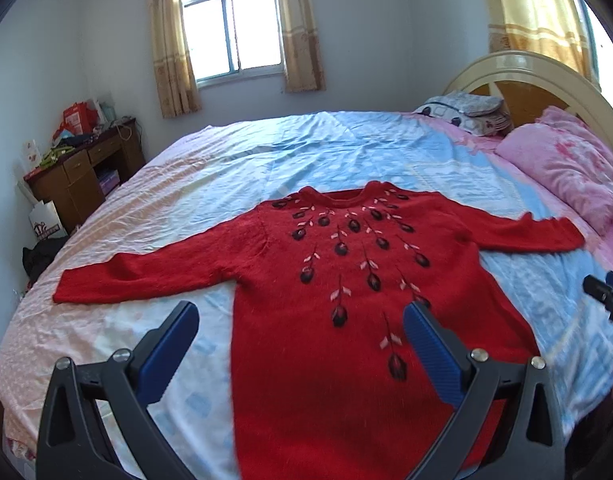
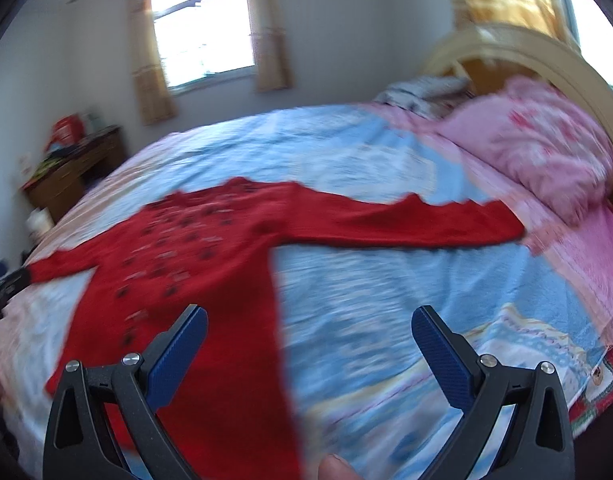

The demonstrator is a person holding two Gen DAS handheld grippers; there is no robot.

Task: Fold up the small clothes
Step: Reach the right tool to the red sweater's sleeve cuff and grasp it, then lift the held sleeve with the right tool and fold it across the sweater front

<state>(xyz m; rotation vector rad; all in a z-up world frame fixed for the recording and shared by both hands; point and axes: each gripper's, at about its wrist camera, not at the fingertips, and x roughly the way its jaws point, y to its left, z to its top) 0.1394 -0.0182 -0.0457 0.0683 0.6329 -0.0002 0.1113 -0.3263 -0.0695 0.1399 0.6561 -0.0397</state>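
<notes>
A red knitted sweater with dark flower embroidery lies flat, front up, on the bed with both sleeves spread out sideways. My left gripper is open and empty, above the sweater's lower left body. The right gripper's tip shows at the right edge of the left wrist view. In the blurred right wrist view the sweater lies left of centre, its right sleeve stretched toward the pillow. My right gripper is open and empty, above the sweater's right side edge and the sheet.
The bed has a blue and pink sheet. A pink pillow and a grey pillow lie by the cream headboard. A wooden desk with clutter stands at the far left under a curtained window.
</notes>
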